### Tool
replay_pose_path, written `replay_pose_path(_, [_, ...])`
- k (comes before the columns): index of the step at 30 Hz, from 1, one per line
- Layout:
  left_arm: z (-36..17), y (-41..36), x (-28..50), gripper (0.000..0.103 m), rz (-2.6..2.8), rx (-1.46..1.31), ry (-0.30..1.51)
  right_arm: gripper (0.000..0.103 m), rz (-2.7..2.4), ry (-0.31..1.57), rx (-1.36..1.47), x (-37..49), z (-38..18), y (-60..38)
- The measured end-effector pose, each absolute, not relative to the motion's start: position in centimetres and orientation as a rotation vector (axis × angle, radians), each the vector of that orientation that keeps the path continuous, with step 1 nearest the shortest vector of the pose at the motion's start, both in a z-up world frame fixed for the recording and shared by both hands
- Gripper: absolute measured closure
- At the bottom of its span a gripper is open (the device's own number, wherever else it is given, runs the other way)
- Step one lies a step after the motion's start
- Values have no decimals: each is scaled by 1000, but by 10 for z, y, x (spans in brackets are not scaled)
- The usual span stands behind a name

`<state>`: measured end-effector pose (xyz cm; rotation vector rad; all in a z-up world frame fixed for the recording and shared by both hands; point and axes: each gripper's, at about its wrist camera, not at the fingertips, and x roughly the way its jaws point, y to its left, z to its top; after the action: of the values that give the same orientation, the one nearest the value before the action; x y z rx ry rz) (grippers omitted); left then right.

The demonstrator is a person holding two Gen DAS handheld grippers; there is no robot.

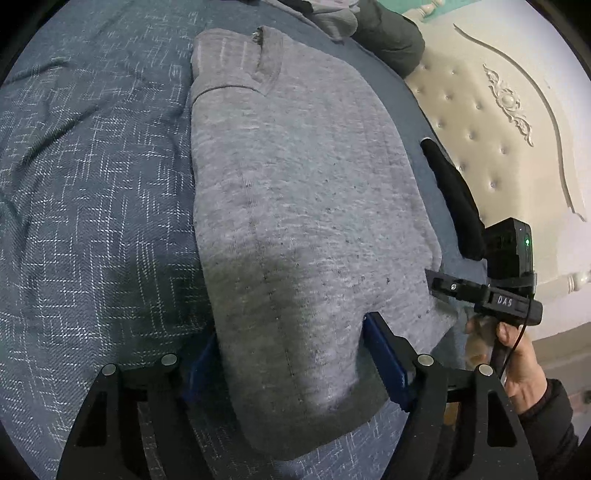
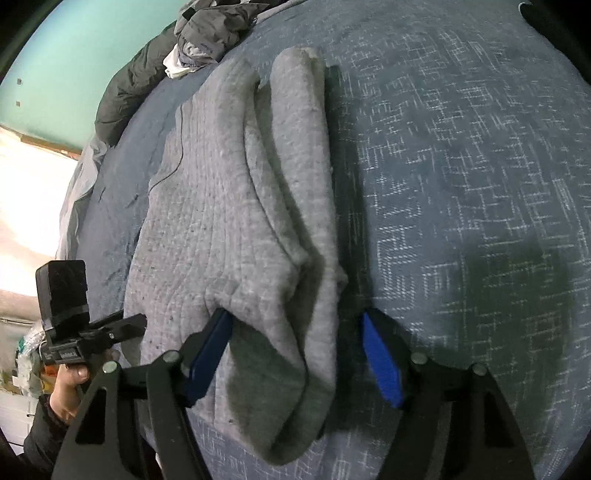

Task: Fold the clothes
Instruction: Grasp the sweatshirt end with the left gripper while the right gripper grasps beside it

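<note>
**Grey sweatshirt, folded, on blue bedspread**

Left wrist view: grey sweatshirt (image 1: 295, 206) near the bedspread's (image 1: 92, 184) headboard-side edge; left gripper (image 1: 291, 354) released, straddling its near end.

Right wrist view: right gripper (image 2: 295, 354) released, jaws spread around the folded edge.

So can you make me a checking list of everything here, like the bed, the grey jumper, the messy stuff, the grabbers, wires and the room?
Surface: blue patterned bedspread, a bit wrinkled.
Job's things: grey sweater, folded lengthwise, lying flat on the bedspread.
Clutter: pile of clothes and a dark green garment at the far end; black item by the headboard.
Grippers: left gripper straddles the sweater's near end, blue pads either side; right gripper straddles the folded edge; both look open, not pinching.
Cables: thin black cable on the right gripper's handle.
Surroundings: cream tufted headboard; teal wall.
</note>
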<state>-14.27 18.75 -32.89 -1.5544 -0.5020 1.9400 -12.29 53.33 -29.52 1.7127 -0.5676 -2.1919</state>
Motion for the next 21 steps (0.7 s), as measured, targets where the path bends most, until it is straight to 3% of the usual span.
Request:
replay_pose_path(2, [-328, 188, -142, 25, 1949, -1548, -494, 38, -2203, -514, 1711, -120, -293, 528])
replay_pose_path(3, [-328, 188, -141, 25, 1955, -1544, -489, 53, -2195, -522, 1702, -118, -291, 527])
replay_pose_path(6, [-325, 189, -138, 28, 1961, -1541, -481, 63, -2183, -513, 1681, -113, -288, 523])
replay_pose_path(10, [-311, 194, -135, 38, 1976, -1524, -436, 79, -2174, -489, 1669, -106, -282, 517])
replay_pose_path(14, [-308, 188, -135, 40, 1968, -1509, -440, 80, -2146, -504, 1667, -108, -279, 535])
replay_pose_path(17, [-316, 188, -141, 38, 1951, -1533, -459, 68, -2116, -564, 1687, -108, -286, 538])
replay_pose_path(21, [-322, 186, -145, 34, 1934, -1549, -482, 65, -2104, -578, 1685, -104, -294, 534])
